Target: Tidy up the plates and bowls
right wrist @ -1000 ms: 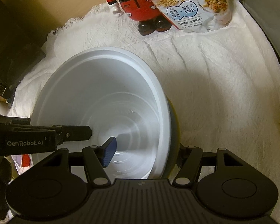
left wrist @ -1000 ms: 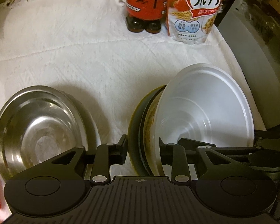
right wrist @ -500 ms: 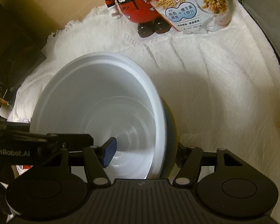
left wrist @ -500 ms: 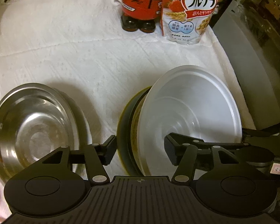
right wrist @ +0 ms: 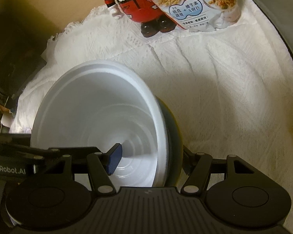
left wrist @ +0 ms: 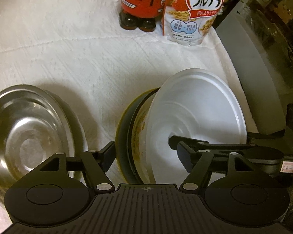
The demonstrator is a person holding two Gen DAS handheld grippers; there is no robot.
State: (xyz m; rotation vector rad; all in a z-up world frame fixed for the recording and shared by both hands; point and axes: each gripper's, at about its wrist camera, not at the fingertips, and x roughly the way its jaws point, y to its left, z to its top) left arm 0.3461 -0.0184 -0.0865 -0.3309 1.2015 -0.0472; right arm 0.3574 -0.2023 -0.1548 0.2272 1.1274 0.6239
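White cloth (left wrist: 72, 54) spread under everything. Steel bowl (left wrist: 27, 134) at left, well apart from tilted stack: white bowl (left wrist: 201, 117) nested in dark bowl (left wrist: 125, 136). Left gripper (left wrist: 146, 154) just spread wide, pads clear of stack. Right gripper (right wrist: 152, 156) clamped across stack's rim, holding it tilted.
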